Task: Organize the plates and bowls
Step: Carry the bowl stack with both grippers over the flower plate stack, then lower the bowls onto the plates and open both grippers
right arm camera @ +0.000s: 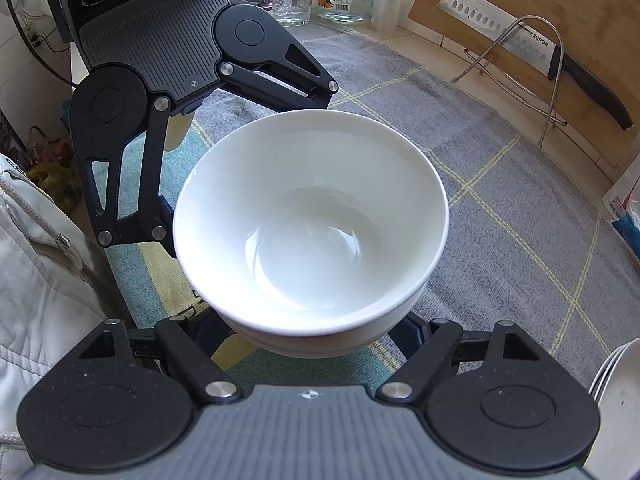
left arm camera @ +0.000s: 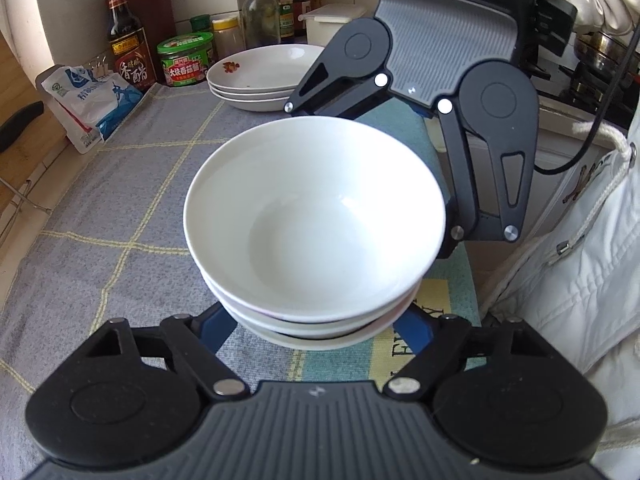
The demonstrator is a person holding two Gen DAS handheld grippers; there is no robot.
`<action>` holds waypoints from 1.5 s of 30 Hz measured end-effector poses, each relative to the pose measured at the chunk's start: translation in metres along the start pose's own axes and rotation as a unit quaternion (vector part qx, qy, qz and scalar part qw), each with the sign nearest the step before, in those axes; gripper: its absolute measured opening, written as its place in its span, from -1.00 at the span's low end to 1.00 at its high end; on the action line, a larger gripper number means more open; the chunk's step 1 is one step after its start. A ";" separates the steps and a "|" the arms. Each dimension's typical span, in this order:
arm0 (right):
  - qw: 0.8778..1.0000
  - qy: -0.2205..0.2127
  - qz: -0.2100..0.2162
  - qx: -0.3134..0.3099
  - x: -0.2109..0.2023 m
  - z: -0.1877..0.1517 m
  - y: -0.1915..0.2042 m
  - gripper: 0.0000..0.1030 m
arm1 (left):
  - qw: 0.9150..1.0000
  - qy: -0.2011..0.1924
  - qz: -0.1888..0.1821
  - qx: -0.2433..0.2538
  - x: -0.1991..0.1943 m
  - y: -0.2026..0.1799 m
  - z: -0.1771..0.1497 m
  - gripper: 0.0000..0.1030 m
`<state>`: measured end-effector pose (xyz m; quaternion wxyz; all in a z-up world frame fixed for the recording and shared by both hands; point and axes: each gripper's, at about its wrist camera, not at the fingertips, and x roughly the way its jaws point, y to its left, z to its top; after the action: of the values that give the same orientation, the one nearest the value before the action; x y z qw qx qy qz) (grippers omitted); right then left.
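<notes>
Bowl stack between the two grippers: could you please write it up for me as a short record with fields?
Bowl stack: white, nested, three rims visible, upright over the checked cloth
Left gripper: fingers straddle the stack's base; contact hidden under the rims
Right gripper: straddles the stack from the opposite side; contact hidden
Plates: separate stack farther back, top one with a red motif

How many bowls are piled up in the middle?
3 white bowls: top bowl, a second nested under it, a third at the bottom on the cloth. More could hide inside the stack.
</notes>
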<state>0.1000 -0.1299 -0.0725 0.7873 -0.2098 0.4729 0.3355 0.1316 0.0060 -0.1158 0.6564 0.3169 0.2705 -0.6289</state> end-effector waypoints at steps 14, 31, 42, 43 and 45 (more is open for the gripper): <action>0.999 -0.017 -0.010 -0.034 -0.069 -0.032 -0.064 0.68 | 0.999 -0.012 0.040 0.000 0.017 0.003 0.091 0.63; 0.998 0.013 -0.059 -0.024 -0.117 -0.112 -0.203 0.68 | 0.997 -0.047 0.048 0.024 0.133 0.036 0.219 0.63; 0.999 0.024 -0.033 0.005 -0.105 -0.134 -0.231 0.66 | 0.999 -0.032 0.032 -0.006 0.162 0.053 0.222 0.63; 0.999 0.025 -0.032 0.006 -0.105 -0.135 -0.232 0.66 | 0.999 -0.031 0.031 -0.010 0.163 0.054 0.222 0.63; 0.999 0.027 -0.030 0.008 -0.102 -0.135 -0.235 0.66 | 0.999 -0.030 0.028 -0.019 0.166 0.056 0.221 0.63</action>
<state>0.1556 -0.4124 -0.0416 0.7856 -0.2268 0.4900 0.3022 0.1877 -0.2694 -0.0918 0.6876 0.2925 0.2536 -0.6143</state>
